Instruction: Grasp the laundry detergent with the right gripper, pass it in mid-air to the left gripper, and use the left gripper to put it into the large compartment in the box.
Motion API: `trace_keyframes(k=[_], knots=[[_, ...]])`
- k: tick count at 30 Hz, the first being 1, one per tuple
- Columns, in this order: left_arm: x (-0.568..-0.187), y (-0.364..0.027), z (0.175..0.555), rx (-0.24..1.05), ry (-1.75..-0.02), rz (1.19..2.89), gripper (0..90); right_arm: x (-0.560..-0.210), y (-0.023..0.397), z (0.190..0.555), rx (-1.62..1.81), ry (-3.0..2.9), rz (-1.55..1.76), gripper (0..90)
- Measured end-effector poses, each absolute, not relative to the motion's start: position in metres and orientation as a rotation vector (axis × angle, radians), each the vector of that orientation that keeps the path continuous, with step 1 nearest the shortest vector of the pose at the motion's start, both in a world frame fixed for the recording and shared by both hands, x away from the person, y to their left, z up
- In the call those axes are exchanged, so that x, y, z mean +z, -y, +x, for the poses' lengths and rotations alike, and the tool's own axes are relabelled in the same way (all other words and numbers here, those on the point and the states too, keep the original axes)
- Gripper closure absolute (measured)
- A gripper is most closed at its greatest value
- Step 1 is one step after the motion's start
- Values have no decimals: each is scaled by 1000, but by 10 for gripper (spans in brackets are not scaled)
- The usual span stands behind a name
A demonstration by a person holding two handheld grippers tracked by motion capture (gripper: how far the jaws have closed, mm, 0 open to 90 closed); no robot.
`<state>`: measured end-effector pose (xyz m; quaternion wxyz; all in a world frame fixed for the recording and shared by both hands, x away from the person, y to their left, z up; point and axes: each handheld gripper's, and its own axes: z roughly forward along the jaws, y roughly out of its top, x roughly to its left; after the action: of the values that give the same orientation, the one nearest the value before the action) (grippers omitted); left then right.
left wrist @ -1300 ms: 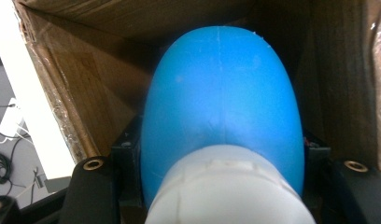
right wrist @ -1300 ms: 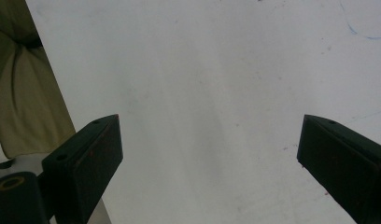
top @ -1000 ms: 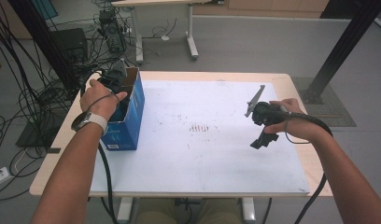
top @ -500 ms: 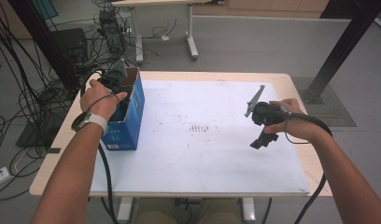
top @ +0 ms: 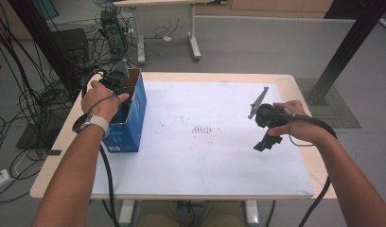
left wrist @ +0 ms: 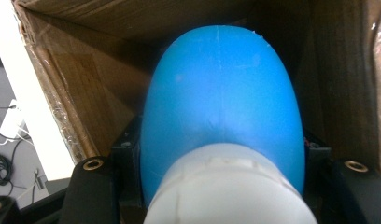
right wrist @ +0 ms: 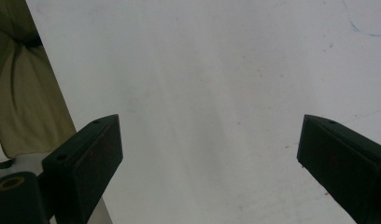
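I compare the high view with the two earlier looks and find nothing has shifted: both hands sit where they were, and the blue box [top: 129,116] stands in the same spot at the table's [top: 219,165] left edge. My left tongs [top: 114,80] are down in the open top of that box. In the left gripper view the jaws are clamped on a blue bottle [left wrist: 221,102] with a white cap [left wrist: 228,186], one black jaw on either flank, and brown cardboard walls [left wrist: 86,93] rise on all sides, so the bottle is inside the box, held and pointing toward its bottom. I cannot tell whether it touches the floor of the box.

My right tongs [top: 264,130] hover over the white sheet [right wrist: 202,70] on the right, jaws spread wide with nothing between them.

With the hold unchanged, I judge this a pause at the box: either the bottle is about to be lifted out or it is about to be let go inside.
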<state>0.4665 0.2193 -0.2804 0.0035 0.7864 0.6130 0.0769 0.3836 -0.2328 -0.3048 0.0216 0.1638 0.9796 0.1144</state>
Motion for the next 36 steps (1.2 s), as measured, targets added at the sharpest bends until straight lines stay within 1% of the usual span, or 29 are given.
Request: trace_keyframes(k=[13,15,18,36], knots=[[-280,-220,466,244,-1916,2458,372,-305,232,384,364,-3036,510,65],[-280,-220,467,242,-1917,2456,366,-305,231,385,364,-3035,510,65],[-281,-221,467,233,-1920,2457,328,-304,230,385,362,-3036,505,65],[-279,-223,465,213,-1875,2458,271,-306,231,383,363,-3038,509,65]])
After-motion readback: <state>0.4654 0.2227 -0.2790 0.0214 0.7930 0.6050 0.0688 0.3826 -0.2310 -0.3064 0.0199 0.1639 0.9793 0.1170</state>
